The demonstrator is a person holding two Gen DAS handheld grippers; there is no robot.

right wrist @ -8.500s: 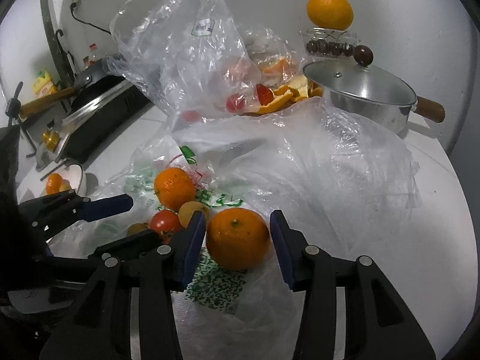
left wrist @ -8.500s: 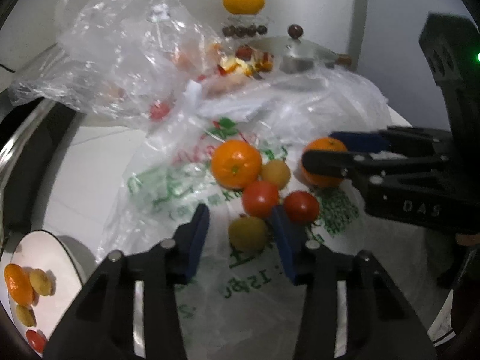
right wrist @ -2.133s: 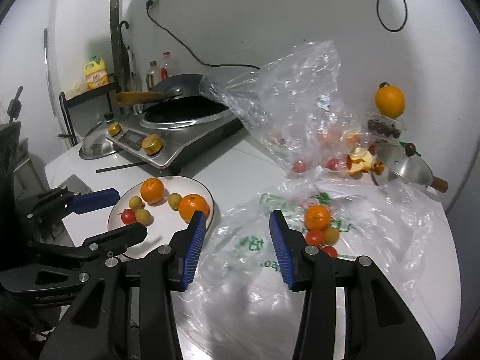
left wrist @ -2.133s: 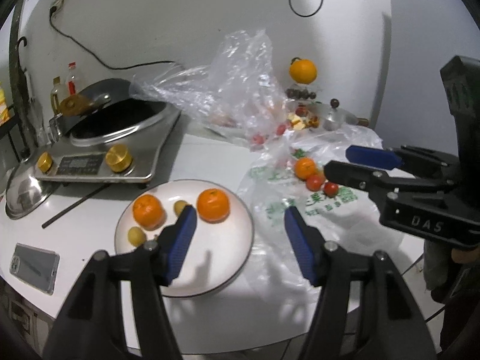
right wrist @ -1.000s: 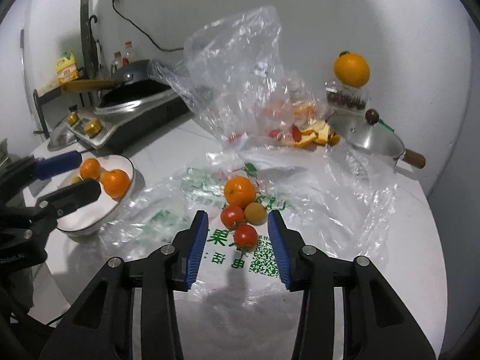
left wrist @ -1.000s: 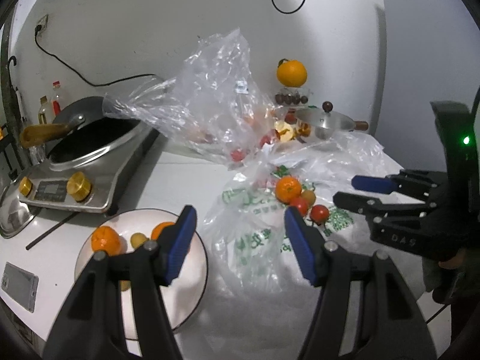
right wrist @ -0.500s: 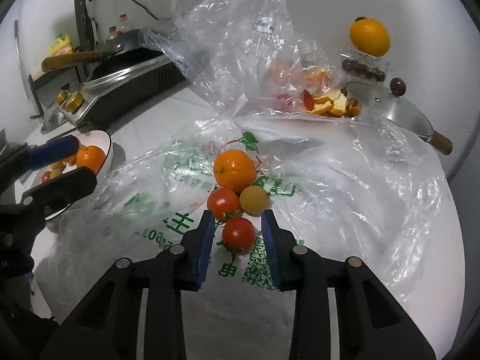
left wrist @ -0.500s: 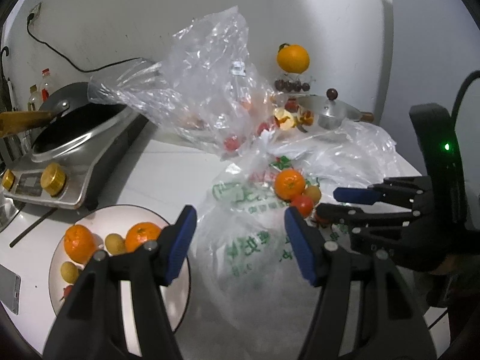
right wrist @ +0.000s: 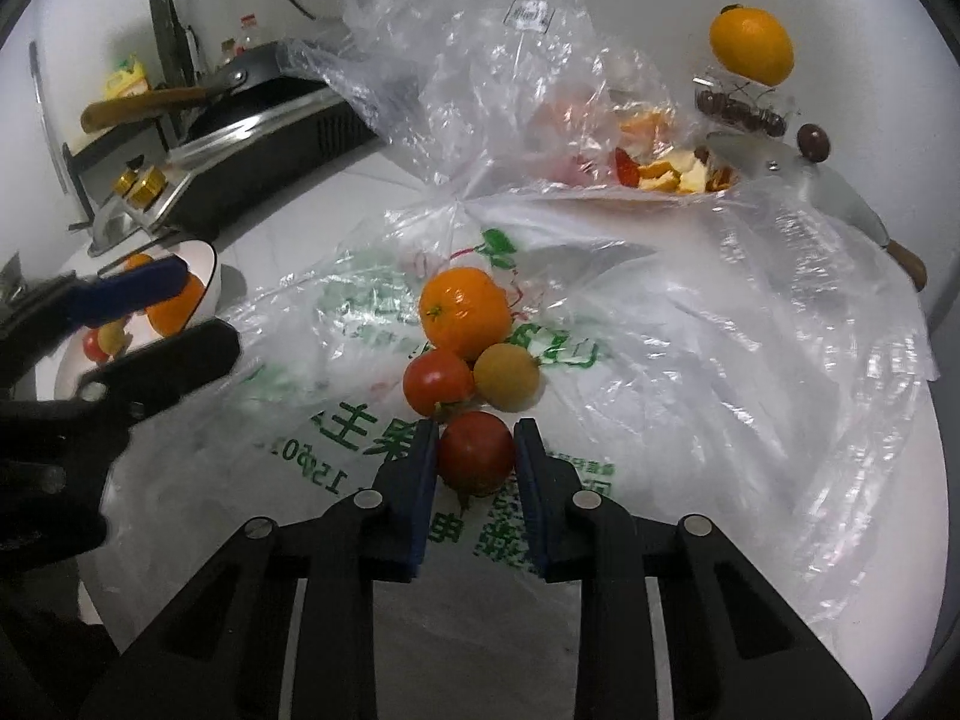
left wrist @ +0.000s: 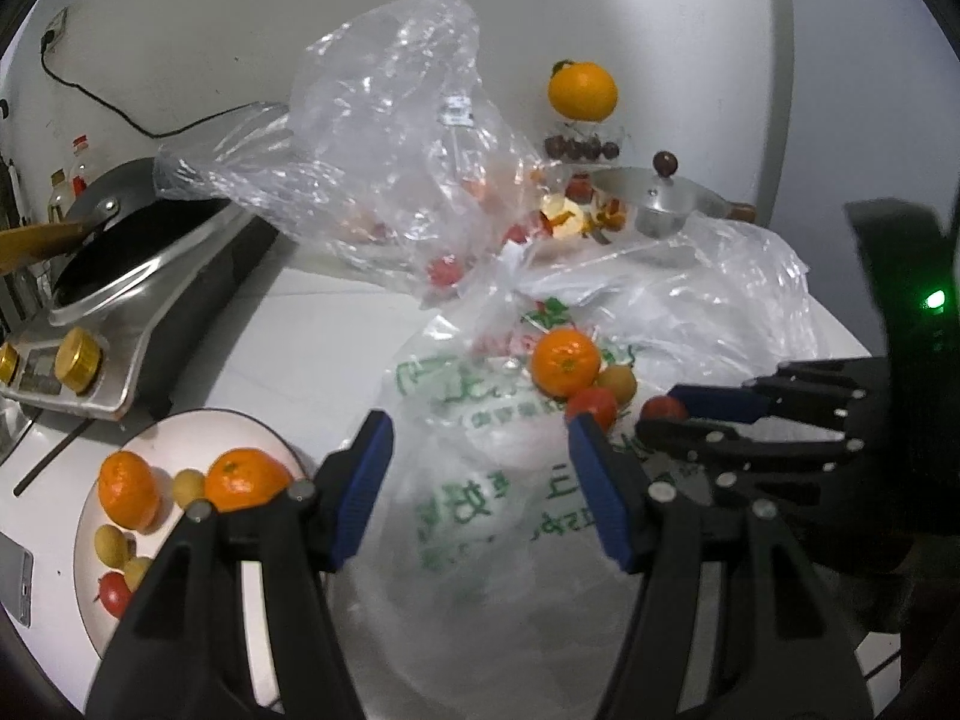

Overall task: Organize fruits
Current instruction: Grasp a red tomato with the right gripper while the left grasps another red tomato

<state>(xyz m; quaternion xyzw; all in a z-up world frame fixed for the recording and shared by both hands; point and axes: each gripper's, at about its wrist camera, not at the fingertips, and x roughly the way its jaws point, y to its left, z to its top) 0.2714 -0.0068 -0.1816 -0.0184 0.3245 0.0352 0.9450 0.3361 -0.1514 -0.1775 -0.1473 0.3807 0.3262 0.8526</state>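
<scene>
Pinching a red tomato (right wrist: pixel 476 452) between its blue pads, the right hand-held gripper (right wrist: pixel 471 456) sits low in the centre of the right wrist view, its jaws having just been closing onto the fruit. The tomato lies on a flattened printed plastic bag (right wrist: pixel 354 420) spread over the white bench (right wrist: pixel 336 204). Just above it in the frame cluster a second tomato (right wrist: pixel 435 383), a small yellowish fruit (right wrist: pixel 506 377) and an orange (right wrist: pixel 463 312), all touching one another. The left hand-held gripper (left wrist: pixel 480 483) is spread with nothing between its pads, hovering over the bag at the lower centre of the left wrist view. At the lower left of that view a white plate (left wrist: pixel 180 438) holds two oranges, some small yellowish fruits and a red one. A crumpled clear bag (left wrist: pixel 390 138) stands in the upper middle, a wok on a cooker (left wrist: pixel 120 276) at the left edge, and a lidded pot (left wrist: pixel 666 210) toward the upper right.
</scene>
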